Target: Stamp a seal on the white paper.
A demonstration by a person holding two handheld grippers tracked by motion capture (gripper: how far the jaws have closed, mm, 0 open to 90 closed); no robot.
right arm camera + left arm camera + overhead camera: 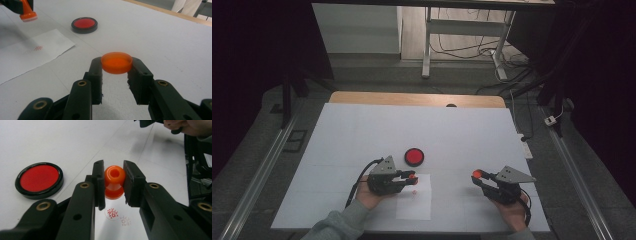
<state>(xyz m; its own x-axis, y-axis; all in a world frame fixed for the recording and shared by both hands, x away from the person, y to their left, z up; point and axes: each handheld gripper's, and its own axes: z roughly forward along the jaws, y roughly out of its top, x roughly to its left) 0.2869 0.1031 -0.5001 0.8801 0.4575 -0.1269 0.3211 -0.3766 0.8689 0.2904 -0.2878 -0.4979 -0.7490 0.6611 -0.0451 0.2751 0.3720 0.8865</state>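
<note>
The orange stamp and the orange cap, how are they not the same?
The orange stamp is tall and knobbed, pinched in the left gripper above the paper. The orange cap is flat and round, held open side up in the right gripper. Both are glossy orange plastic.

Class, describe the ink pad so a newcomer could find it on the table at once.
Start at the white table and look toward its near half, just beyond the sheet of paper. There lies the ink pad, a flat round black dish filled with red. It is the one round thing resting on the table, held by no claw.
</note>
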